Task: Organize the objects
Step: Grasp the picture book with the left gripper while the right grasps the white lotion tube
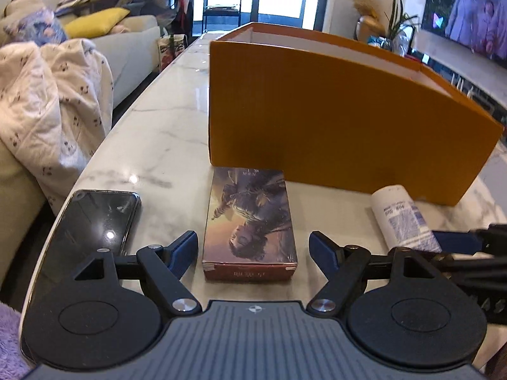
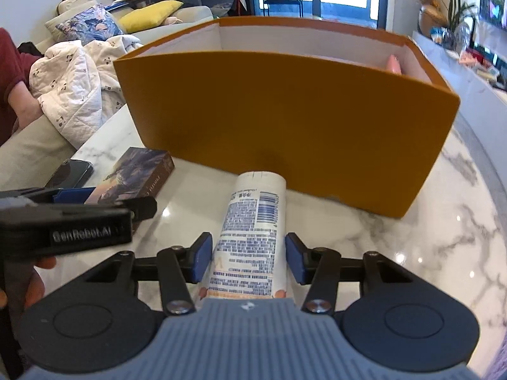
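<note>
The left claw (image 1: 252,251) is standing wide open over the marble table (image 1: 164,133), its blue pads well clear on either side of a small picture-printed card box (image 1: 248,221) that is lying flat between them. The box's far end is sitting just in front of the tall orange cardboard box (image 1: 332,120), near its left corner. A black phone (image 1: 98,218) is lying face up to the left of the card box, near the table edge.

The right claw (image 2: 247,259) is closing around a white tube (image 2: 253,228) printed with blue text and a barcode. The tube is lying on the table with its far end pointing at the orange box's front wall, and the left blue pad is touching its side, while the right pad is sitting just beside it; whether that pad is pressing cannot be told. Inside the orange box, at its right end, the tip of a pink object (image 2: 394,64) is showing above the wall. A quilted white blanket (image 1: 54,101) is lying on the sofa to the left of the table.
</note>
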Tool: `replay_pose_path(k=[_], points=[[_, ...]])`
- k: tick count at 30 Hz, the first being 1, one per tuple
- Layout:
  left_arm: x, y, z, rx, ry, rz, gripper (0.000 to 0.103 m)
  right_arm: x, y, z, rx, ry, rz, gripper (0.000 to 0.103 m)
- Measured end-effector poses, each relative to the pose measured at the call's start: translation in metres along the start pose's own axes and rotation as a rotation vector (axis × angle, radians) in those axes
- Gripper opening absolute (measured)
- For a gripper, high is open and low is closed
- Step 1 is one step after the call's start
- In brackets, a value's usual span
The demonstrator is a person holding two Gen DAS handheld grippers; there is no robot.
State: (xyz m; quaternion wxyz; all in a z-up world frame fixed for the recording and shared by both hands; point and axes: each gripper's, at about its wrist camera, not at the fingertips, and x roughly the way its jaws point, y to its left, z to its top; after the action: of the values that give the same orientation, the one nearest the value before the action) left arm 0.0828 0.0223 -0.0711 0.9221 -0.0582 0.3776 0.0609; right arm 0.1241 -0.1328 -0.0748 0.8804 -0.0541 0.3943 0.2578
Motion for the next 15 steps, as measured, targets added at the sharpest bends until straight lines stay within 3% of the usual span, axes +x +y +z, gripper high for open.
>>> replay_pose_path(k=[11,13,15], points=[[0.001,-0.011,-0.005,0.047,-0.022,0.041,0.089,-0.022,-0.004,-0.025,-0.017,0.009,-0.024,0.066],[0.001,-0.011,-0.006,0.051,-0.030,0.041,0.085,-0.023,-0.003,-0.030,-0.036,0.008,-0.027,0.067],[-0.001,-0.010,-0.004,0.047,-0.030,0.044,0.071,-0.023,0.004,-0.034,-0.086,0.006,-0.052,0.067]])
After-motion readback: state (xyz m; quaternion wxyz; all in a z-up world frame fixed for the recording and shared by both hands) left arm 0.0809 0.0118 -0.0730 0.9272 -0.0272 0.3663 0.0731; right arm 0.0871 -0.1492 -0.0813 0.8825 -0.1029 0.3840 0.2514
